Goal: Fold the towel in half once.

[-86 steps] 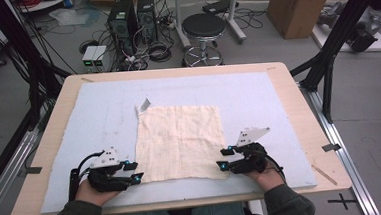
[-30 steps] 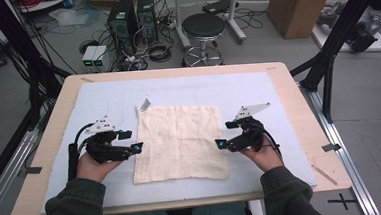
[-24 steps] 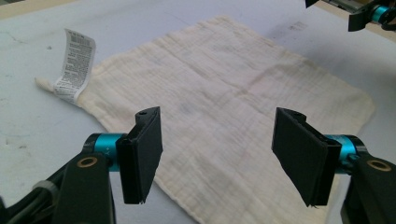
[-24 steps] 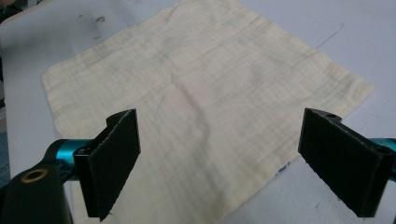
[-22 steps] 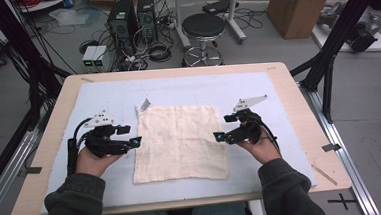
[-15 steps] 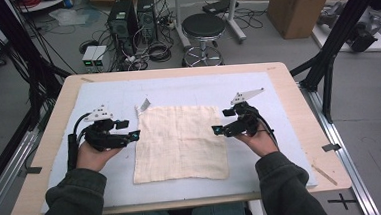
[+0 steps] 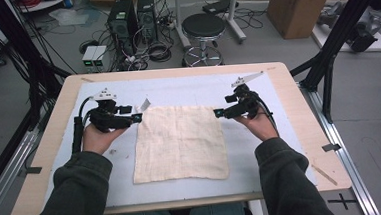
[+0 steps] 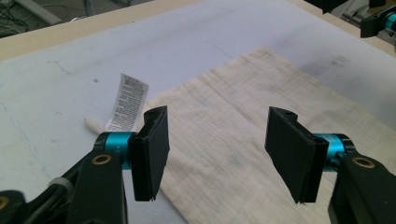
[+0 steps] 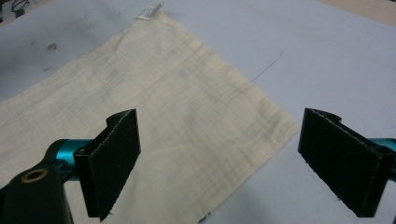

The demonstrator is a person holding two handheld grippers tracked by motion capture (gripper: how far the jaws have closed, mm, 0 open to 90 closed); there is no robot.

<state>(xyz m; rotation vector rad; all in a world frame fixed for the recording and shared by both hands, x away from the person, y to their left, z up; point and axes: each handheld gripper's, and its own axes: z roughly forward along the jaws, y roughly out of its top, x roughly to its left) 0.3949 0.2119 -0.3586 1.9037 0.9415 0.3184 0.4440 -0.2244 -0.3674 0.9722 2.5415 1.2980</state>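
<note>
Lab floor beyond table: black stool (image 7: 202, 25), two computer towers (image 7: 132, 13), cardboard box (image 7: 300, 5), loose cables. Wooden table (image 7: 50, 141) with pale blue mat (image 7: 187, 90) covering most of top; bare wood rim showing on all sides, widest at left and right. Black frame struts rising past both side edges.

Cream cloth (image 7: 180, 143) flat on mat, roughly centred, square-ish, four edges straight, near edge close to mat's front edge, far edge about mid-mat. White care tag (image 7: 144, 104) sticking up at far left corner; same tag (image 8: 128, 101) standing tilted in left gripper view, same tag (image 9: 149, 11) tiny at far corner in right gripper view. Wide bare mat beyond far edge, clear strips left and right of cloth.

Left gripper (image 7: 138, 117) at far left corner of cloth, pointing inward, just under tag. Jaws apart with clear gap, just been closing, nothing pinched; left gripper (image 8: 217, 149) view shows cloth's left edge running below and between pads, whether pads touch fabric not clear. Right gripper (image 7: 218, 113) at far right corner, pointing inward. Jaws spread wide, nothing held; right gripper (image 9: 219, 163) view shows corner tip of cloth lying between the jaws, bare mat to right.

Forearms in dark sleeves (image 7: 76, 194) entering from near edge, flanking cloth on both sides. Small dark smudges on mat left of cloth.
</note>
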